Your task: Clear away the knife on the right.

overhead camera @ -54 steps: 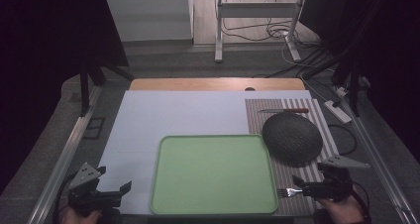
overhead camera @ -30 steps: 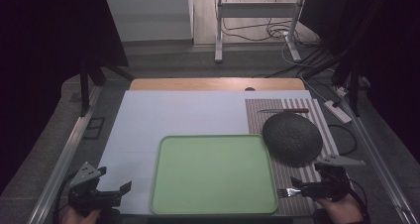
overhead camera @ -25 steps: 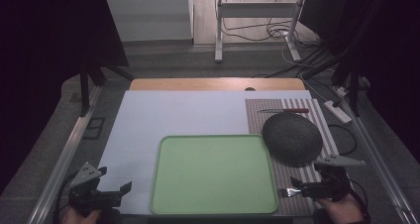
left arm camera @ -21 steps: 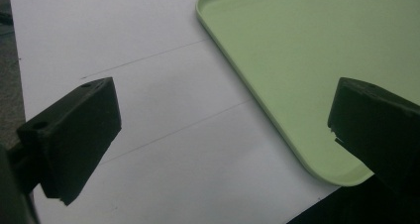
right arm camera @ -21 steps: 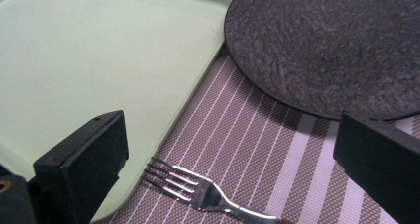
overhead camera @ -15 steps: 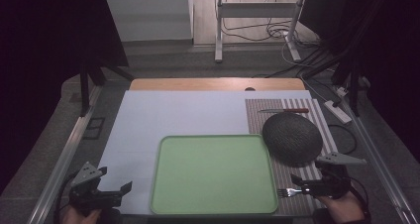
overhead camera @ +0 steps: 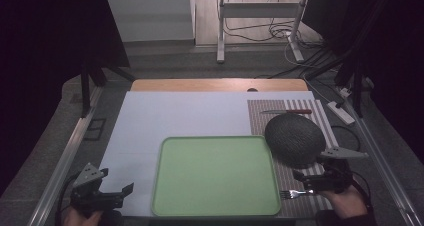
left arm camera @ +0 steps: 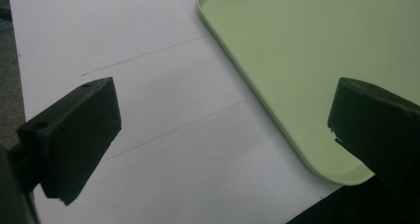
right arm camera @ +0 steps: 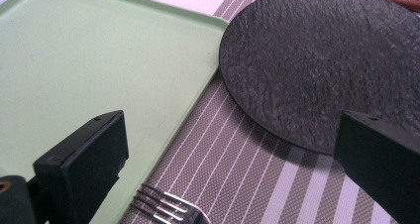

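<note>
nothing looked begun: the right gripper [overhead camera: 306, 178] hovered with jaws apart over the fork [right arm camera: 171, 207] on the striped mat [right arm camera: 257, 174], beside the dark plate [right arm camera: 322, 60]. the left gripper [overhead camera: 120, 192] waited, jaws apart, near the bare green tray [overhead camera: 215, 173].

A lab recording rig: dark curtains, floor cables [overhead camera: 260, 33], metal stand [overhead camera: 260, 16]
</note>
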{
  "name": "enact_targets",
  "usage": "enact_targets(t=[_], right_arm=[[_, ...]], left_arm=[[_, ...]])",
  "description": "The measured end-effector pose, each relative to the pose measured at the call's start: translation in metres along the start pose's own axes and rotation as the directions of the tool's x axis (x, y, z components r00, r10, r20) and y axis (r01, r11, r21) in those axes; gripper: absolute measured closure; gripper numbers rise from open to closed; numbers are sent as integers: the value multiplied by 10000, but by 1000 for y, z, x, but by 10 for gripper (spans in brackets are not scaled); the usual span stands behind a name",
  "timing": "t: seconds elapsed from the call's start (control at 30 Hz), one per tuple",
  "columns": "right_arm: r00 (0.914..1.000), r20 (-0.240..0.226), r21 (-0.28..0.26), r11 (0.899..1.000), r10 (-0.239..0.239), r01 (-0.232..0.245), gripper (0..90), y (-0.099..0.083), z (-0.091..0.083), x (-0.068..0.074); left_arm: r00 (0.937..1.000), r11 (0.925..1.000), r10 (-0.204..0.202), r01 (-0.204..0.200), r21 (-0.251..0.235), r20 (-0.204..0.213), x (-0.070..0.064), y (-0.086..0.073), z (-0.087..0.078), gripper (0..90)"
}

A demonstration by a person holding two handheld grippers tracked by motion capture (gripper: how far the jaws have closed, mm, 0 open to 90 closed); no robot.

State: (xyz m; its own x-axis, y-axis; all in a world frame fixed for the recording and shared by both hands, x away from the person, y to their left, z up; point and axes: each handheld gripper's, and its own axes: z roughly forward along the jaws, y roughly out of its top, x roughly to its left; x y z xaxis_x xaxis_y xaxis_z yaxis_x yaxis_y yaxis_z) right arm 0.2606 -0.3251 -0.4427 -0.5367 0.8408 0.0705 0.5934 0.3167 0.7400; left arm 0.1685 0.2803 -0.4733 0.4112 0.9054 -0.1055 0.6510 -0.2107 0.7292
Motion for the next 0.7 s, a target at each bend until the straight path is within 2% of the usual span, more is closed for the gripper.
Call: enact_targets(t=[0.17, 0.37, 0.7], right_arm=[[9998, 88, -36, 9999, -150, 151, 8, 8, 3, -5], [9990, -404, 58, 9998, -200, 203, 8, 16, 15, -11], [9978, -600, 316, 9991, -271, 290, 8, 29, 28, -15]], left_arm=[[10000, 10000, 5, -5, 4, 37, 0, 0, 0, 9], [10000, 10000, 40, -41, 44, 62, 0, 0, 0, 9], [9997, 9999, 117, -118, 57, 199, 0, 0, 0, 10]])
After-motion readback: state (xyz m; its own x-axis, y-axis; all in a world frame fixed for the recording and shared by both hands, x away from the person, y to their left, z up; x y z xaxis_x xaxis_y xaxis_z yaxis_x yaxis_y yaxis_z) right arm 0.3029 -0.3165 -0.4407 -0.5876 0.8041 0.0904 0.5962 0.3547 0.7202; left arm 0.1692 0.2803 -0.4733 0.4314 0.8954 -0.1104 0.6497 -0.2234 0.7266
